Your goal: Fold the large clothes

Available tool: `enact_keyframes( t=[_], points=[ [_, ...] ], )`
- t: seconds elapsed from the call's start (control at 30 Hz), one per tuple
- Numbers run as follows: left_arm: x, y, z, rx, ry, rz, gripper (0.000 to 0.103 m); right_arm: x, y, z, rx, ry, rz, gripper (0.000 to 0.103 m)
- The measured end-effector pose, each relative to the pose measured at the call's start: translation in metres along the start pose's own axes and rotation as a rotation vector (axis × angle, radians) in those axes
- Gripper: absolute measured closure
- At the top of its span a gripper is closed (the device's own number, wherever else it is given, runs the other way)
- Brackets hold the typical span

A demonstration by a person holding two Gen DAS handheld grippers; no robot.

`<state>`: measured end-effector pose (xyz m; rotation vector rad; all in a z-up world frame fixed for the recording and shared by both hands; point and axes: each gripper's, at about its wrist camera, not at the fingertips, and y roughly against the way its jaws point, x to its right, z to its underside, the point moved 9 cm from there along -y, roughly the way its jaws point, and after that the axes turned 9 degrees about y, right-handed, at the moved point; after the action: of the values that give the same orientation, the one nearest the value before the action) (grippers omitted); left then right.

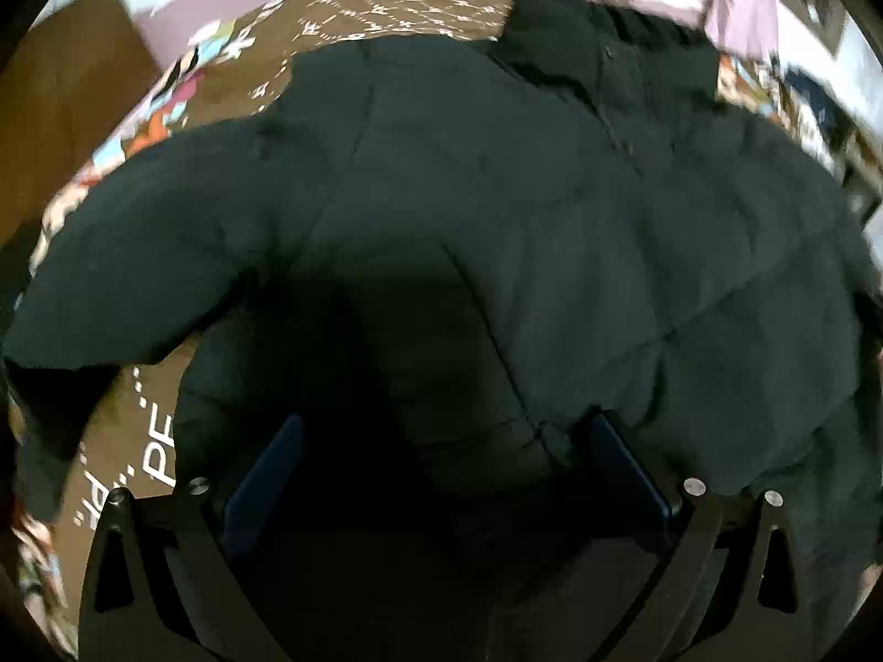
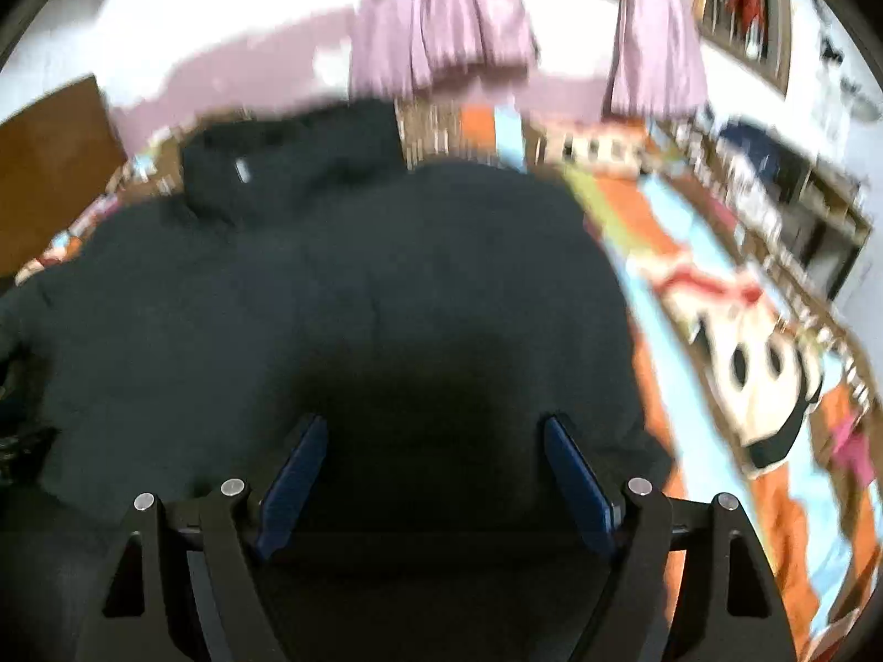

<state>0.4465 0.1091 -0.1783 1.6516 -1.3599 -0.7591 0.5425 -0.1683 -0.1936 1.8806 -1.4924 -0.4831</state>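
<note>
A large dark green quilted puffer jacket [image 1: 496, 209] lies spread on a bed, with one sleeve [image 1: 127, 254] reaching left and its collar [image 1: 579, 38] at the far end. It also fills the right wrist view [image 2: 342, 276]. My left gripper [image 1: 447, 430] is open, its blue pads [image 1: 270, 474] wide apart just above the jacket's near hem. My right gripper [image 2: 433, 430] is open too, pads [image 2: 574, 474] apart over the jacket's near right part. Neither holds fabric.
The bed has a brown printed blanket [image 1: 403, 11] and a colourful cartoon sheet [image 2: 717, 331]. Pink curtains [image 2: 441, 27] hang behind. A wooden board [image 1: 66, 105] stands at the left, low shelves [image 2: 800, 204] at the right.
</note>
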Motion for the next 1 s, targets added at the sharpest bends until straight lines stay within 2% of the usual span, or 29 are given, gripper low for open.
enact_keyframes(
  t=[0.2,0.3,0.37,0.47,0.53,0.67,0.87,1.0],
  points=[
    [-0.005,-0.010,0.009,0.000,-0.014,-0.018,0.002,-0.006,-0.005,0.013,0.015,0.006,0.001,0.021],
    [-0.003,-0.006,0.004,-0.013,-0.016,-0.025,0.002,0.001,-0.003,0.013,0.026,-0.009,-0.001,0.016],
    [-0.002,0.001,-0.001,-0.030,-0.010,-0.055,0.002,0.005,0.009,0.012,0.043,-0.049,-0.009,0.016],
    [-0.004,0.032,-0.007,-0.035,0.046,-0.079,0.002,0.004,0.045,0.003,0.098,-0.110,-0.074,0.016],
    [-0.002,0.064,-0.015,-0.038,0.100,-0.027,0.002,0.002,0.070,-0.009,0.133,-0.104,-0.080,0.012],
    [-0.003,0.129,-0.033,-0.021,0.142,0.003,0.002,-0.008,0.127,-0.032,0.202,-0.076,-0.100,0.008],
    [-0.025,0.214,-0.053,0.054,0.240,0.071,0.002,-0.028,0.207,-0.058,0.292,-0.073,-0.191,0.003],
    [-0.062,0.244,-0.049,0.128,0.257,0.057,0.002,-0.043,0.237,-0.070,0.322,-0.065,-0.251,0.000]
  ],
)
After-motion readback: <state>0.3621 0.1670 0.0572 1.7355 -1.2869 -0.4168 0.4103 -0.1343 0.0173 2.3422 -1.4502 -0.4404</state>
